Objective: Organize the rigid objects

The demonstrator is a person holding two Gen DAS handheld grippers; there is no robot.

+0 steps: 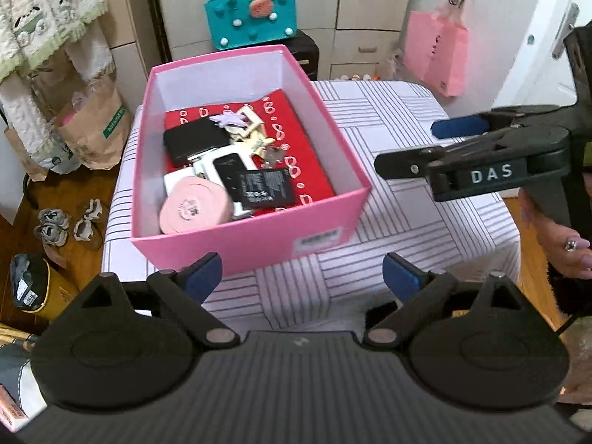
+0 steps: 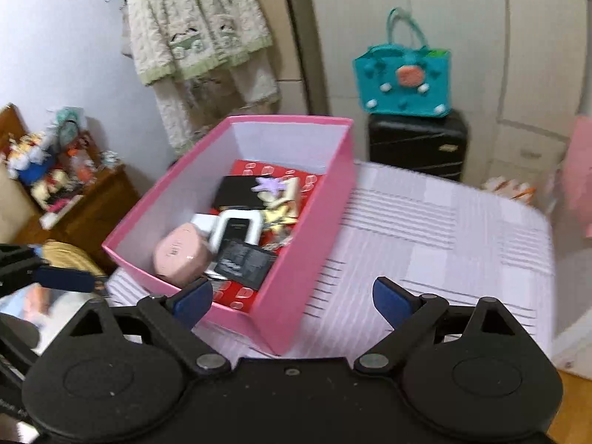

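A pink box [image 1: 259, 248] [image 2: 314, 244] stands on a table under a striped cloth [image 1: 425, 222] [image 2: 444, 229]. Inside, on a red patterned sheet [image 1: 307, 148], lie a round pink case [image 1: 194, 209] [image 2: 179, 259], a black battery pack [image 1: 266, 187] [image 2: 244, 262], a black wallet [image 1: 194, 140], a white-framed device [image 2: 236, 227] and a purple star clip [image 1: 229, 119] [image 2: 270, 185]. My left gripper [image 1: 302, 275] hovers open just before the box's near wall, with nothing between its blue pads. My right gripper [image 2: 292, 298] is open and empty at the box's near corner; in the left wrist view it [image 1: 418, 148] reaches in from the right.
A teal handbag [image 1: 251, 18] [image 2: 403, 77] sits on a black suitcase [image 2: 418, 140] behind the table. A pink paper bag [image 1: 436, 55] hangs at the right. Brown paper bags [image 1: 92, 129] and shoes [image 1: 55, 222] are on the floor at the left. A hand [image 1: 566, 244] holds the right gripper.
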